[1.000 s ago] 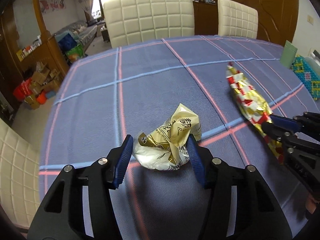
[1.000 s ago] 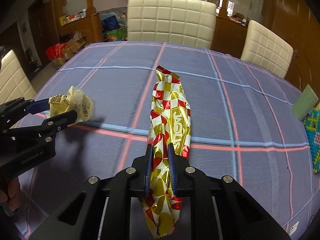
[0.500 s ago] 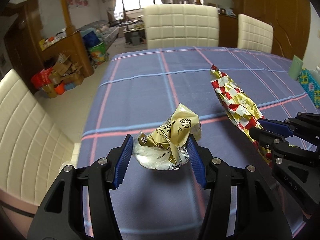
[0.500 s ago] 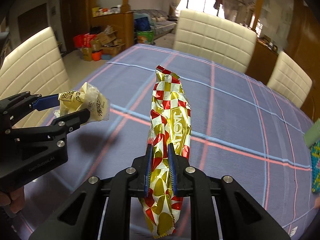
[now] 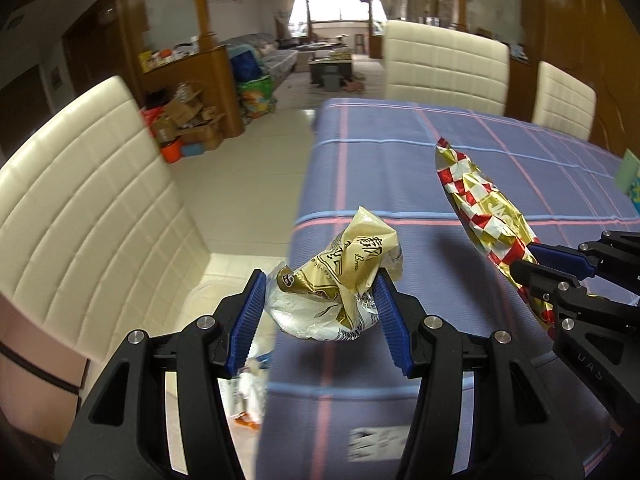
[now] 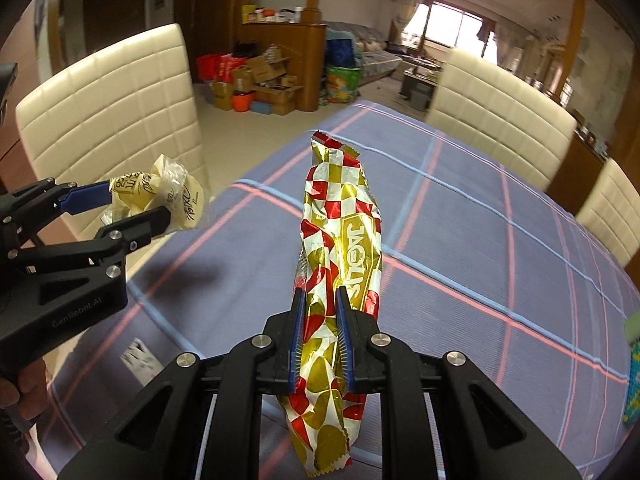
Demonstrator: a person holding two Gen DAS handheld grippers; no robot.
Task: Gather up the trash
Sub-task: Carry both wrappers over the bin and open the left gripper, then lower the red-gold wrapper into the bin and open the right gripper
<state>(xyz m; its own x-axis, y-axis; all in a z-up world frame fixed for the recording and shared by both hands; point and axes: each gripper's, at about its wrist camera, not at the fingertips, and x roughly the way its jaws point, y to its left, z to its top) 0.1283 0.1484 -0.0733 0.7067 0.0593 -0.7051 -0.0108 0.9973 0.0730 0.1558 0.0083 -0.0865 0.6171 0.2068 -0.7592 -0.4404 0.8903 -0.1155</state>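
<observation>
Left gripper (image 5: 320, 296) clenched on crumpled wrapper (image 5: 336, 284), pinched between both blue pads, held in air over table (image 5: 400, 168) edge beside chair (image 5: 92, 184). Right gripper (image 6: 322, 328) clamped on long checkered wrapper (image 6: 340, 240) low on its length, bulk sticking forward past fingertips, tail hanging behind, clear of tabletop.

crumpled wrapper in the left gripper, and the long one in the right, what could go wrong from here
The crumpled wrapper is soft and only lightly squeezed by the left gripper, so it may slip out beyond the table edge. The long checkered wrapper is pinched low down by the right gripper, leaving most of its length free to flop or snag.
</observation>
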